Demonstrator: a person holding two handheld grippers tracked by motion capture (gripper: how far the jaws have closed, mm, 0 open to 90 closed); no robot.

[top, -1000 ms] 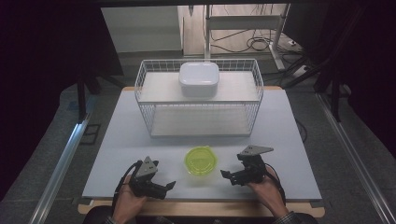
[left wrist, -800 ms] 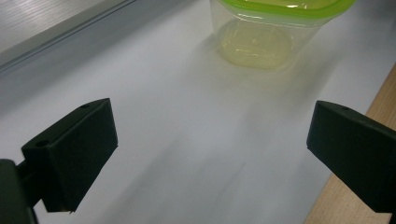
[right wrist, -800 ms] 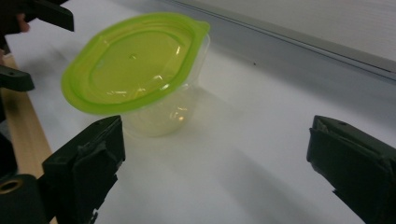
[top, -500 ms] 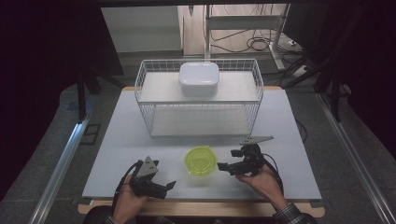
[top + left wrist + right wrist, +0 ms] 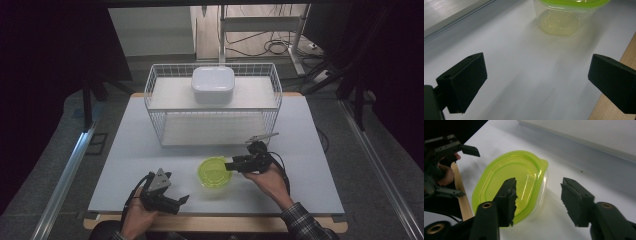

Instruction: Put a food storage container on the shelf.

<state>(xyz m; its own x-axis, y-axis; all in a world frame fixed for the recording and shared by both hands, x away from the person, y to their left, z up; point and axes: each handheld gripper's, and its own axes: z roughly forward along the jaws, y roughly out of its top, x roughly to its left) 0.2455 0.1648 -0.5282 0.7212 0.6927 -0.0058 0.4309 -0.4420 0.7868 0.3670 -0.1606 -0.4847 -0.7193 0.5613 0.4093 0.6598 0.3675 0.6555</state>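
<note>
White table (image 5: 125,150): container (image 5: 215,172), wire basket (image 5: 160,100)

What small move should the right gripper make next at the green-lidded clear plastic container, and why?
Probably ease the right gripper slightly further down over the near edge of the green-lidded clear plastic container. Its jaws have just been closing, yet they stand apart with the lid's rim between them, one above the lid, one outside, not pressing.

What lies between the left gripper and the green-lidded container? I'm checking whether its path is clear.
Only bare white table. The left gripper view looks along the left gripper toward the container, with nothing on the stretch between.
</note>
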